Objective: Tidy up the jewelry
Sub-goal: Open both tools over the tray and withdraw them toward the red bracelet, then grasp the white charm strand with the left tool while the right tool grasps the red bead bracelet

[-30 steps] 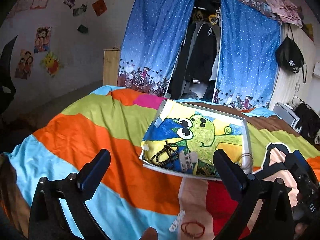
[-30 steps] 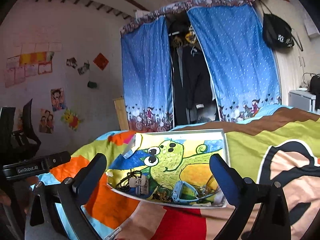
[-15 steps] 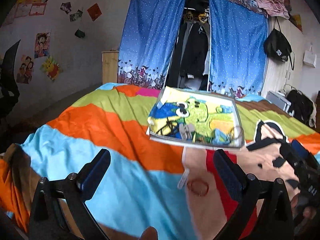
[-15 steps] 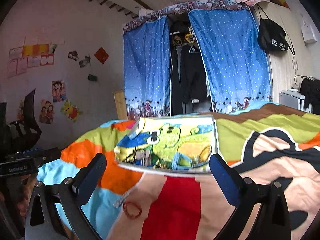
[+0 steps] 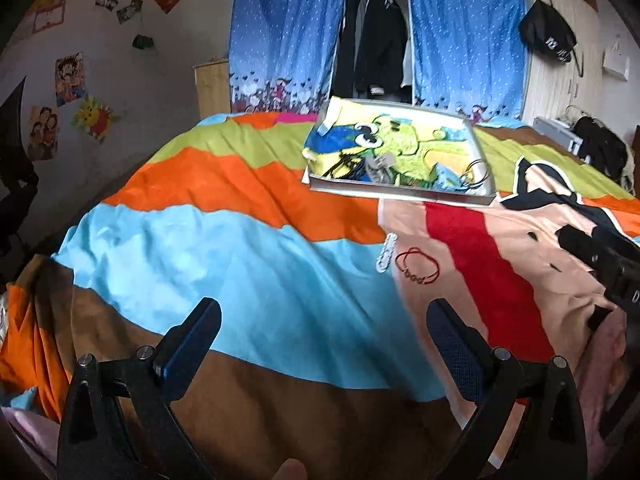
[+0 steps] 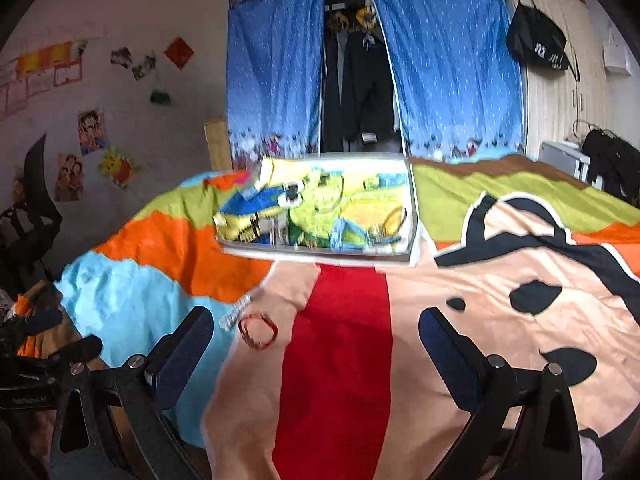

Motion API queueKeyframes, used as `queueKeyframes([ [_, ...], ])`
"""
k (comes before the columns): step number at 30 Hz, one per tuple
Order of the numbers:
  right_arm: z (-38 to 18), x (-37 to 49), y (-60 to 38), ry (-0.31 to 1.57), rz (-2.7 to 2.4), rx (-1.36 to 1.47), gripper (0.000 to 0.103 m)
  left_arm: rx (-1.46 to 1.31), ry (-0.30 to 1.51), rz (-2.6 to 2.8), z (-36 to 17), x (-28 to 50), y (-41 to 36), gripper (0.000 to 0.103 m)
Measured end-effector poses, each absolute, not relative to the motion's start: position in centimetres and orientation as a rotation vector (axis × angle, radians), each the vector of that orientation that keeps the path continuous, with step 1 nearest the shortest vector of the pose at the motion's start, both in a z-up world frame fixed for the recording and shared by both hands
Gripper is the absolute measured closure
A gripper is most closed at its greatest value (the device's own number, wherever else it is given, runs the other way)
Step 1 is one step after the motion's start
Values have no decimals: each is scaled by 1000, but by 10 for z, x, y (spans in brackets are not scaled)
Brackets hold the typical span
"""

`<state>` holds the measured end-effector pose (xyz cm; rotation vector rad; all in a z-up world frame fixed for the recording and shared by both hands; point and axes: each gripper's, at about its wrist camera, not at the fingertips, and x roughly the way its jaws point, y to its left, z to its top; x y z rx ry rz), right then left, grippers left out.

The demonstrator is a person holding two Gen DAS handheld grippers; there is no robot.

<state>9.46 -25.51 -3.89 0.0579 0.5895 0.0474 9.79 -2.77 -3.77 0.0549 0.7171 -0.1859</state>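
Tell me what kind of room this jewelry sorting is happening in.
Most likely a bedroom in a home. The work surface is a bed covered by a colourful cartoon bedspread, a curtained wardrobe with hanging clothes stands behind it, and cartoon posters are stuck on the wall.

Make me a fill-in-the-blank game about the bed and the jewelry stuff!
1. The red bracelet lies on the bedspread, not in the ____.
2. Right beside it lies a ____ chain bracelet.
3. The tray has a picture of a green ____.
4. Both the left hand-held gripper and the right hand-held gripper are ____ and hold nothing.

Missing words: tray; white; frog; open
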Motion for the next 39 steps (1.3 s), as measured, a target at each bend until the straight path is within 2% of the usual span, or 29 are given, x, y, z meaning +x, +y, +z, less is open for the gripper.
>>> queueKeyframes([
  [9, -72, 134, -265, 838, 62, 113, 0, 126, 912, -222, -62, 148, -31, 2],
  [13, -90, 161, -271, 948, 124, 171, 0, 182, 915, -287, -69, 173, -37, 2],
  [20, -106, 202, -269, 969, 208, 85, 0, 159, 906, -405, -91, 220, -44, 4],
  [22, -109, 209, -263, 961, 249, 34, 5, 162, 902, -441, -94, 229, -48, 10],
  [23, -110, 211, -259, 956, 265, 3, 12, 169, 904, -463, -97, 233, -51, 12],
  [25, -114, 216, -249, 943, 302, -80, 21, 194, 914, -493, -103, 239, -57, 28],
  [29, -123, 224, -237, 917, 343, -171, 40, 218, 951, -542, -116, 247, -64, 47],
  [31, -126, 227, -232, 911, 371, -185, 44, 203, 966, -577, -120, 250, -65, 56],
  [35, -128, 229, -224, 905, 438, -181, 50, 178, 968, -634, -121, 254, -68, 61],
  [39, -135, 231, -215, 923, 467, -212, 60, 193, 989, -643, -129, 258, -76, 75],
])
